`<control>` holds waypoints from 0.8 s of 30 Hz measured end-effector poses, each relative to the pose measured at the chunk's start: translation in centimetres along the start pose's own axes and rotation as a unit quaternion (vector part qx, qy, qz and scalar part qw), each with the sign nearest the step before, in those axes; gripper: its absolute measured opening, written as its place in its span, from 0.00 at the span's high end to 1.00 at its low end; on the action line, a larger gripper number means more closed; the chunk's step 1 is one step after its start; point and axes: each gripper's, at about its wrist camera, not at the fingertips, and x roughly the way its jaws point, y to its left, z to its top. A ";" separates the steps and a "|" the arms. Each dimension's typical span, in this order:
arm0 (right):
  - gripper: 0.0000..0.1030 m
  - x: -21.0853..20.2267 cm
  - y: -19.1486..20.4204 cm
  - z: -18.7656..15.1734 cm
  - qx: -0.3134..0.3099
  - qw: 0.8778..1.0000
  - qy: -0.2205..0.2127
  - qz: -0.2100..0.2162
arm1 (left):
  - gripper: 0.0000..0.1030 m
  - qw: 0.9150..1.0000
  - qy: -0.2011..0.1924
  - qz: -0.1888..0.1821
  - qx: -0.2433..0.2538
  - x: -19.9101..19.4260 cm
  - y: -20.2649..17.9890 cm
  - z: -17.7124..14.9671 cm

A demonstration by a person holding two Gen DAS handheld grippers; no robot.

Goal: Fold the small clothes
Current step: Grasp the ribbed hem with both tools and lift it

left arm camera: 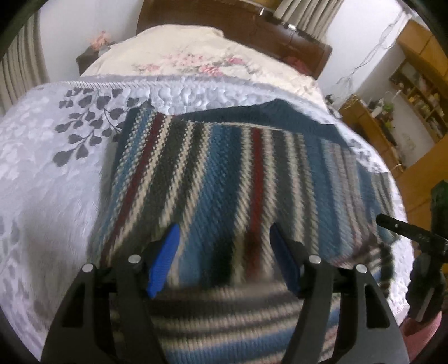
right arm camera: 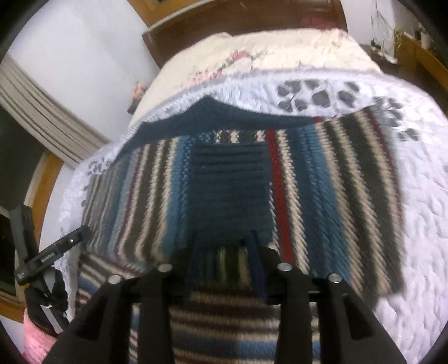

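A striped knit sweater (left arm camera: 224, 168) in blue, grey, cream and red lies on the bed. Its upper layer, with lengthwise stripes, is folded over a lower layer (left arm camera: 224, 322) whose stripes run crosswise. The right wrist view shows a navy patch (right arm camera: 229, 190) on the sweater (right arm camera: 322, 182) and a navy band (right arm camera: 224, 117) along its far edge. My left gripper (left arm camera: 225, 228) hovers over the near fold, open wide, blue pads (left arm camera: 165, 257) apart. My right gripper (right arm camera: 224, 238) is at the patch's near edge, open more narrowly, with striped cloth showing between its fingers. Both views are blurred.
The bed has a white quilt (left arm camera: 42, 168) with grey leaf print and a cream floral cover (left arm camera: 182, 56) beyond, against a wooden headboard (left arm camera: 210, 14). Wooden shelves (left arm camera: 420, 92) stand to the right. A pink sleeve (right arm camera: 36, 338) shows behind the other gripper (right arm camera: 53, 252).
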 end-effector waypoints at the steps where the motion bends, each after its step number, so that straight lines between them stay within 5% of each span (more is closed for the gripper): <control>1: 0.59 -0.8 -0.1 -0.7 -0.004 1.000 -0.004 -0.004 | 0.36 1.000 -0.003 0.000 0.005 -1.2 0.0 -0.9; 13: 0.57 -2.5 -2.4 -15.9 0.009 0.998 0.053 -0.037 | 0.34 0.998 0.031 0.045 0.022 -5.1 1.4 -13.7; 24: 0.51 -6.3 -1.8 -21.0 -0.019 0.999 0.040 -0.029 | 0.33 0.998 0.013 0.055 0.019 -9.6 2.2 -17.7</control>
